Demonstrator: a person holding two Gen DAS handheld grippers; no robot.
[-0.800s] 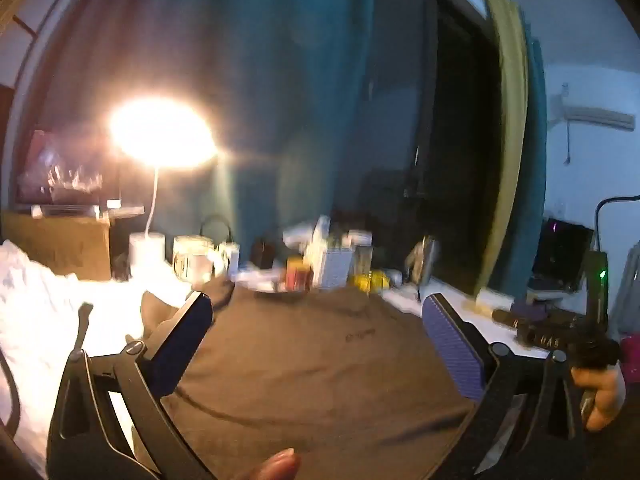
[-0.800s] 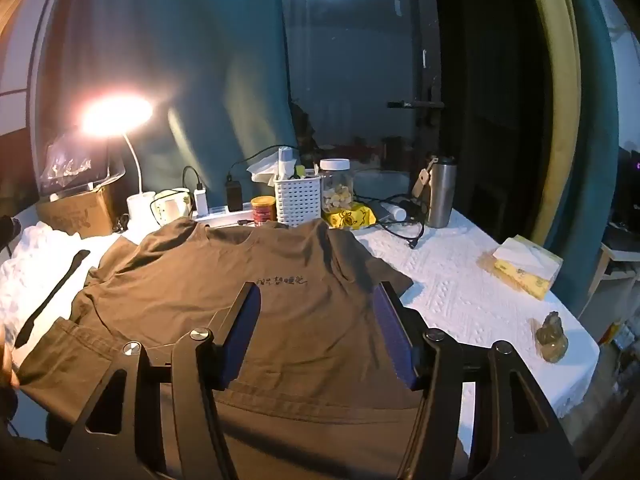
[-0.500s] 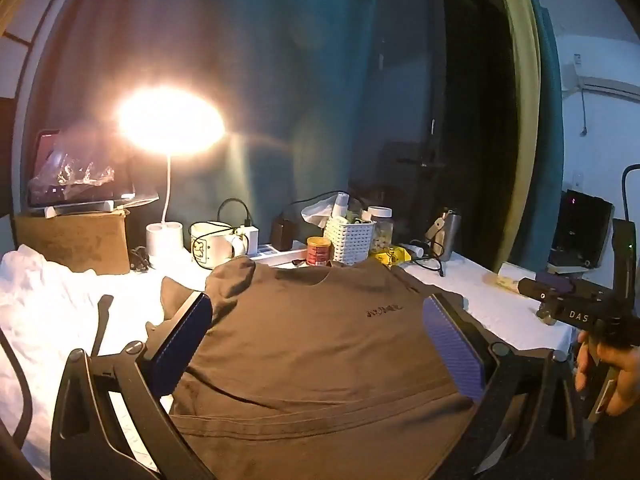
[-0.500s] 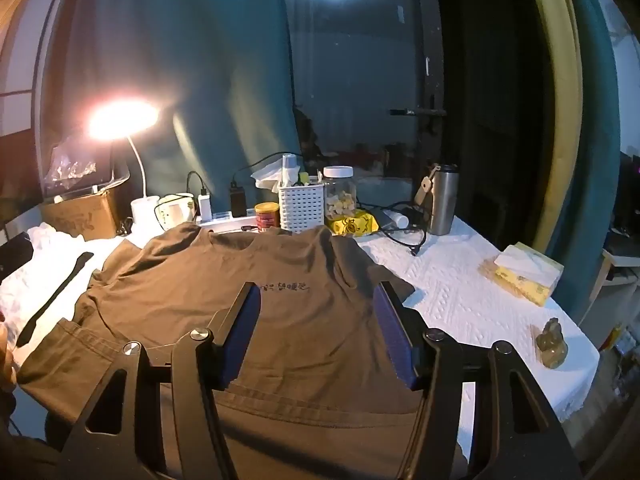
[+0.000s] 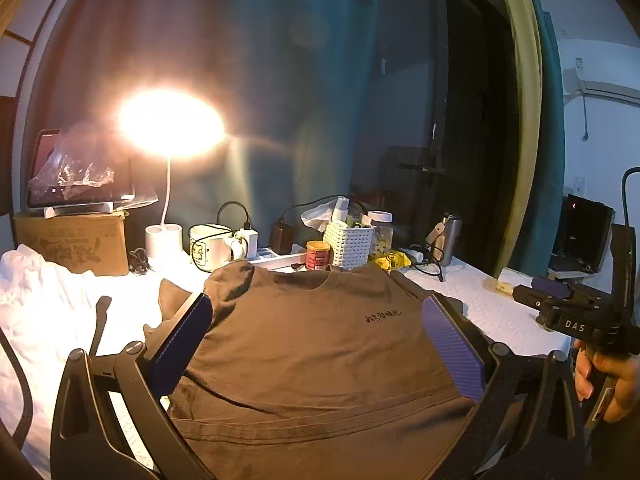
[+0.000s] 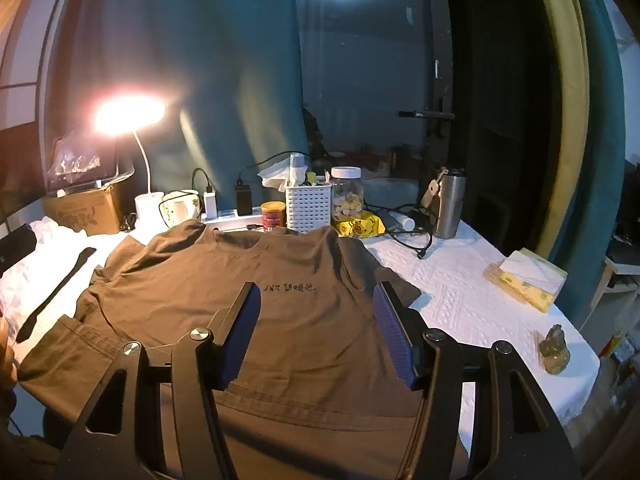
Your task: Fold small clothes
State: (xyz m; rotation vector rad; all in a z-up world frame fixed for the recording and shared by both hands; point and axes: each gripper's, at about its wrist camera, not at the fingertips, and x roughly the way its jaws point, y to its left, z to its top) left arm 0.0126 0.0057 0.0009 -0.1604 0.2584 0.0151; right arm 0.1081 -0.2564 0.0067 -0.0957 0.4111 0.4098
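Brown T-shirt (image 6: 248,304) flat on tabletop (image 6: 460,280), collar toward lamp (image 6: 130,114). Left gripper (image 5: 316,344), right gripper (image 6: 316,332) above hem, fingers spread, grasping nothing.

Home room, night: curtain (image 6: 192,80) behind lit desk lamp (image 6: 132,114); mug (image 5: 208,246), snack jar (image 6: 347,196), tissue box (image 6: 528,278) beside it on cloth-covered surface (image 6: 460,280).

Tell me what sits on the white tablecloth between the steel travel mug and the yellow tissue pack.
Nothing: in the right wrist view the white embossed tablecloth is bare between the steel travel mug and the yellow tissue pack.
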